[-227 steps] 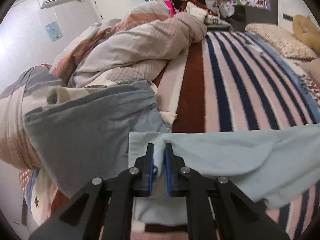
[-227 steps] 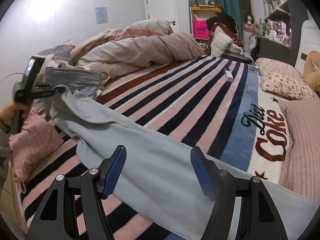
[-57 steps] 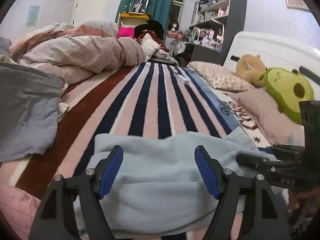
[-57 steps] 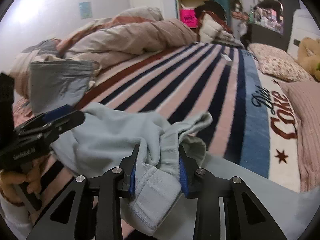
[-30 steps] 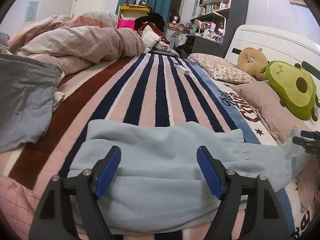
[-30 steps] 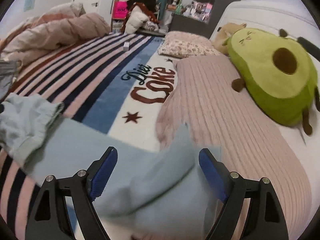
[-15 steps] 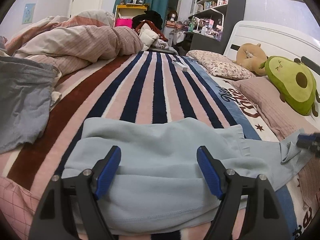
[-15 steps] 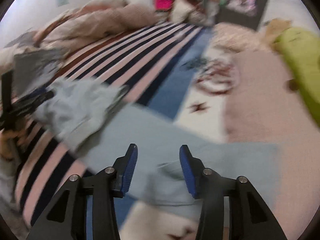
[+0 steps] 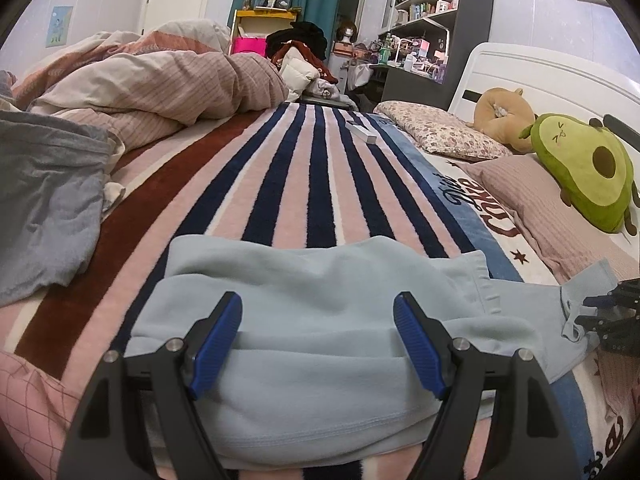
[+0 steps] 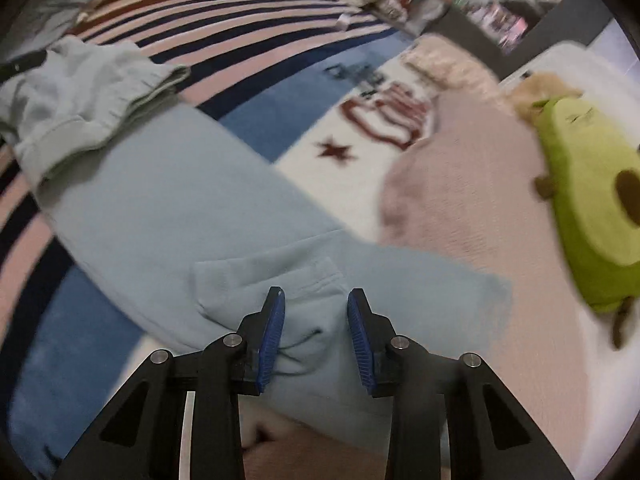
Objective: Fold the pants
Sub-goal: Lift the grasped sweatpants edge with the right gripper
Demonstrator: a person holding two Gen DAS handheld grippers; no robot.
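Observation:
Light blue sweatpants (image 9: 320, 320) lie across the striped blanket, one end folded back over itself. My left gripper (image 9: 318, 340) is open and empty, hovering over the folded part. In the right wrist view the pants (image 10: 180, 208) stretch from a bunched cuffed end at the upper left to the end under my right gripper (image 10: 316, 320). That gripper is open, its blue pads on either side of a raised fold with a drawstring. It also shows at the right edge of the left wrist view (image 9: 604, 312), beside the pants' far end.
A striped Diet Coke blanket (image 9: 288, 168) covers the bed. A grey garment (image 9: 44, 200) and a rumpled duvet (image 9: 152, 84) lie to the left. Pink pillows (image 9: 540, 192), an avocado plush (image 9: 584, 172) and a tan plush (image 9: 504, 116) sit to the right. A small white box (image 9: 360, 132) lies further back.
My right gripper let go of the cuffed end, swung to the pants' other end by the pillow and narrowed around a fold there. My left gripper stayed open over the folded part.

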